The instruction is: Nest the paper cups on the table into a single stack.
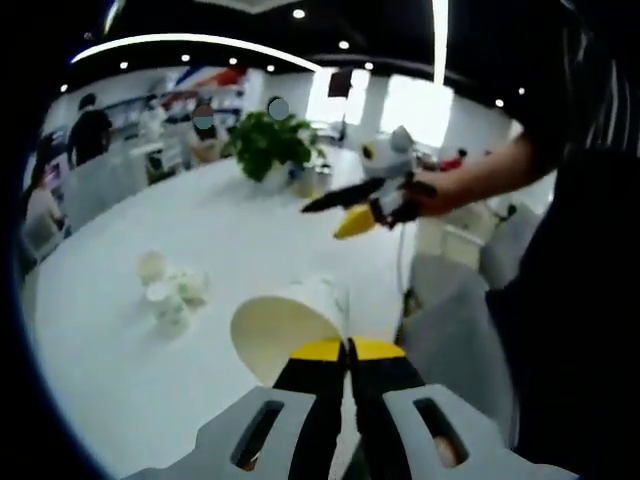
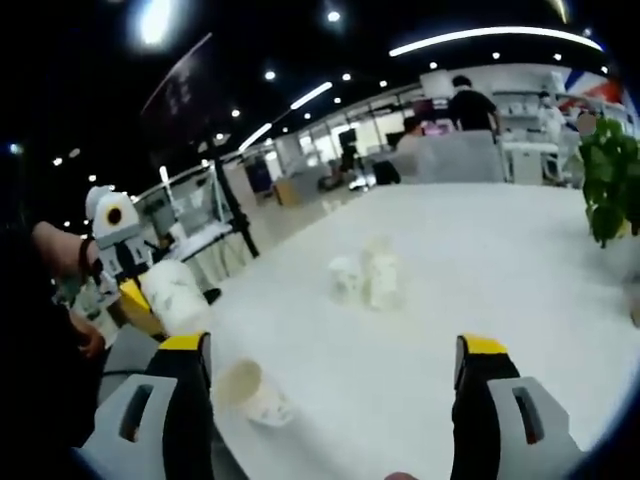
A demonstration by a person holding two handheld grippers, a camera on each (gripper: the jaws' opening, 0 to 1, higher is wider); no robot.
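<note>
The left gripper (image 1: 348, 352) has its jaws pinched on the rim of a paper cup (image 1: 285, 325), whose open mouth faces the camera and looks empty. The right gripper (image 2: 335, 365) stands wide apart, holding nothing. On the white table (image 2: 500, 260), a lone cup (image 2: 250, 392) lies on its side near the edge, mouth open and empty. Farther in, a cluster of cups (image 2: 368, 272) stands together; three or four, too blurred to count surely. A potted plant (image 1: 270, 142) sits beyond.
</note>
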